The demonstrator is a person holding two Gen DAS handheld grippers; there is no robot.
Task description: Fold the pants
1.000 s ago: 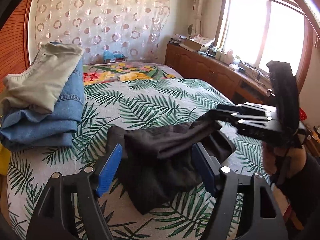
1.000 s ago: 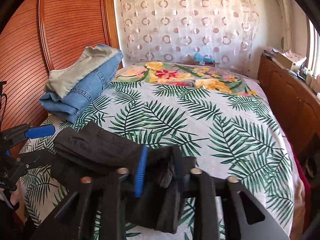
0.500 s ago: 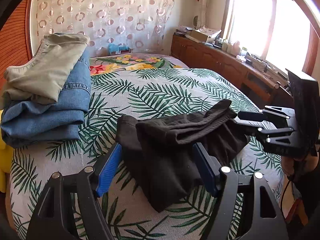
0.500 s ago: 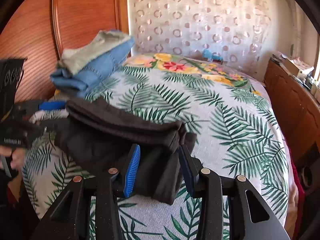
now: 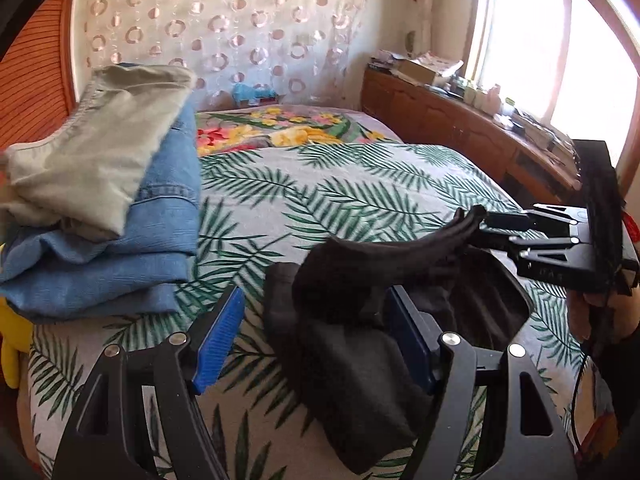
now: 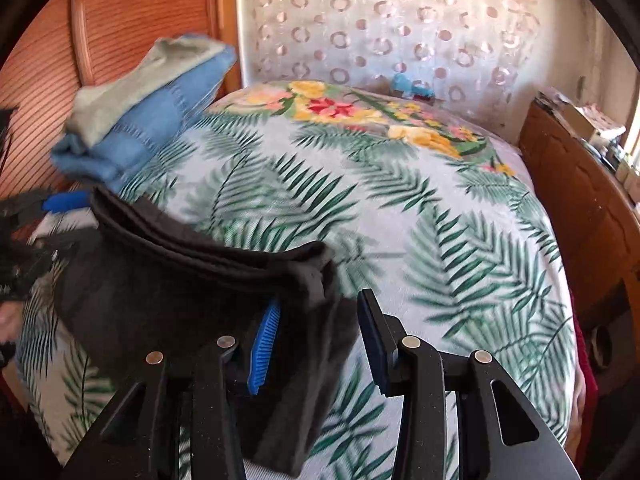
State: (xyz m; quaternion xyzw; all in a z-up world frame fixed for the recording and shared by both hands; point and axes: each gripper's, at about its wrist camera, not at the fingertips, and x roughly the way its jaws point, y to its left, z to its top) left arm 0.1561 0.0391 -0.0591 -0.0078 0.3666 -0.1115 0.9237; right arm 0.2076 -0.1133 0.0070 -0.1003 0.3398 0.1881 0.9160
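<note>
Palm-print bedspread (image 5: 320, 200): black pants (image 5: 360, 320) between both gaping tongs; no legible writing.

The pants (image 5: 360, 320) are black, lying on a bedspread (image 5: 320, 200) of white printed with green palm fronds. Beyond the pants, that bedspread turns to red and yellow flowers. Left of the pants, pale khaki trousers (image 5: 100, 148) top blue denim jeans (image 5: 132, 256). Behind the bed, a white curtain (image 5: 240, 32) carries pinkish rings. Gripper pads (image 5: 218, 344) are blue.
</note>
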